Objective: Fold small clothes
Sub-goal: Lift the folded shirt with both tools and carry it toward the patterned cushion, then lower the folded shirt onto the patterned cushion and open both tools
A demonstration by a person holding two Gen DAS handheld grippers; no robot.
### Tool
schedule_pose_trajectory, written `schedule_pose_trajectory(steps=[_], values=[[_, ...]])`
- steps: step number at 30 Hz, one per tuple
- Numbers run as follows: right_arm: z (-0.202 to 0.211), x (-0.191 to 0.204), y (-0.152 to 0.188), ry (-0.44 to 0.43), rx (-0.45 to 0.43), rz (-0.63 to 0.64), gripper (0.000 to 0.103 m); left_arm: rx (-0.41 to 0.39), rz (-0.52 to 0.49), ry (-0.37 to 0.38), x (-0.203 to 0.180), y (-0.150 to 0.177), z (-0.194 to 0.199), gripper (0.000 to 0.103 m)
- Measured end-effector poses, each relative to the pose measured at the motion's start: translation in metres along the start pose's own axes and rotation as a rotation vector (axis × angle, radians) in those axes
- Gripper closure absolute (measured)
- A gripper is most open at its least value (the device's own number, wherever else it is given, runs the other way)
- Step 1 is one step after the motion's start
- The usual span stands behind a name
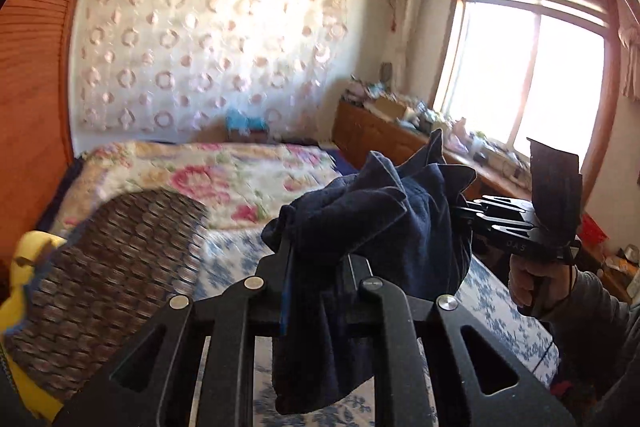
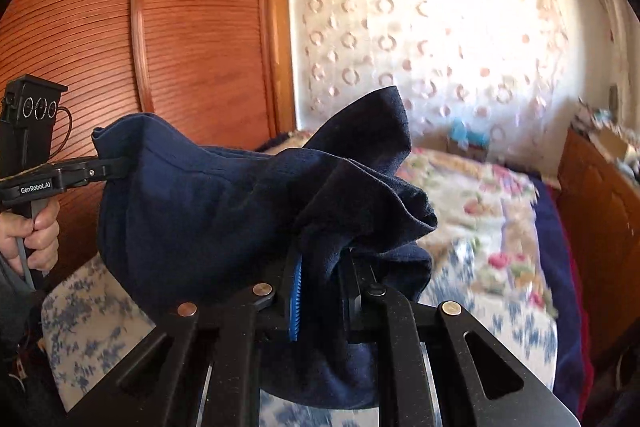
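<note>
A navy blue garment [image 1: 380, 219] hangs bunched in the air above the bed, stretched between both grippers. In the left wrist view my left gripper [image 1: 316, 259] is shut on one bunched edge of it. My right gripper [image 1: 464, 215] comes in from the right and pinches the other end, with a person's hand [image 1: 528, 279] on its handle. The right wrist view shows my right gripper [image 2: 320, 267] shut on the navy garment [image 2: 208, 211], a blue pad [image 2: 296, 303] pressed against the cloth. At the far left my left gripper [image 2: 116, 165] clamps the garment's hem.
Below lies a bed with a blue-and-white flowered sheet [image 1: 500, 315] and a floral blanket [image 1: 224, 179]. A brown patterned cloth [image 1: 120, 267] and a yellow item [image 1: 28, 247] lie at left. A slatted wooden wardrobe [image 2: 160, 47] and a cluttered low cabinet [image 1: 384, 135] flank the bed.
</note>
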State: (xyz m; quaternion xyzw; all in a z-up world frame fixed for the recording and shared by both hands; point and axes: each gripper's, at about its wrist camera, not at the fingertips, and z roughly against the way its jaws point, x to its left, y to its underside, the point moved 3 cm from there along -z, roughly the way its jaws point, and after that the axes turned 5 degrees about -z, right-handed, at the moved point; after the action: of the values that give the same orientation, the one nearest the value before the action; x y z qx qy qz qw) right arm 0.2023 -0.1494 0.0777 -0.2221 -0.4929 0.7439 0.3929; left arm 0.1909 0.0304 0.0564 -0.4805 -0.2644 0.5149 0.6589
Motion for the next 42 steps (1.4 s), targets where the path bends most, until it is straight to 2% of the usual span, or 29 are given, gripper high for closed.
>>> schedule_pose_trajectory(steps=[3,6,12,18,22,24,25,27,28,32,34,36,37,38,39,42], values=[[-0.013,0.017,-0.028,-0.032,-0.024,0.067,0.089,-0.032,0.017,-0.07,0.021,-0.005,0.019,0.086],[-0.043,0.035,-0.059,-0.068,-0.033,0.147,0.089,-0.061,0.061,-0.14,0.049,-0.004,0.037,0.086],[-0.126,0.08,-0.106,-0.176,-0.002,0.29,0.089,-0.054,0.2,-0.261,0.109,0.031,0.062,0.086],[-0.242,0.124,-0.109,-0.268,0.112,0.399,0.089,0.044,0.335,-0.361,0.164,0.09,0.061,0.086],[-0.305,0.136,-0.107,-0.287,0.164,0.375,0.087,0.076,0.376,-0.394,0.176,0.108,0.057,0.085],[-0.322,0.135,-0.109,-0.278,0.176,0.335,0.085,0.068,0.38,-0.394,0.176,0.112,0.061,0.079],[-0.328,0.134,-0.111,-0.261,0.18,0.32,0.08,0.045,0.384,-0.384,0.177,0.113,0.065,0.076],[-0.326,0.129,-0.117,-0.21,0.165,0.3,0.057,0.011,0.37,-0.38,0.173,0.111,0.076,0.063],[-0.319,0.129,-0.118,-0.205,0.147,0.287,0.055,-0.004,0.358,-0.388,0.172,0.108,0.08,0.061],[-0.294,0.133,-0.115,-0.168,0.06,0.269,0.054,-0.049,0.292,-0.419,0.166,0.09,0.091,0.058],[-0.28,0.135,-0.109,-0.214,0.032,0.25,0.053,-0.055,0.248,-0.41,0.163,0.078,0.085,0.052],[-0.275,0.141,-0.098,-0.301,0.072,0.242,0.053,-0.031,0.216,-0.418,0.163,0.069,0.072,0.046],[-0.275,0.142,-0.092,-0.316,0.089,0.239,0.053,-0.013,0.204,-0.423,0.165,0.067,0.064,0.046],[-0.277,0.145,-0.086,-0.338,0.114,0.229,0.053,0.003,0.191,-0.422,0.167,0.065,0.055,0.04],[-0.281,0.146,-0.082,-0.352,0.134,0.221,0.053,0.031,0.183,-0.424,0.17,0.067,0.045,0.033],[-0.297,0.145,-0.072,-0.347,0.173,0.209,0.053,0.123,0.168,-0.455,0.177,0.077,0.023,0.033]])
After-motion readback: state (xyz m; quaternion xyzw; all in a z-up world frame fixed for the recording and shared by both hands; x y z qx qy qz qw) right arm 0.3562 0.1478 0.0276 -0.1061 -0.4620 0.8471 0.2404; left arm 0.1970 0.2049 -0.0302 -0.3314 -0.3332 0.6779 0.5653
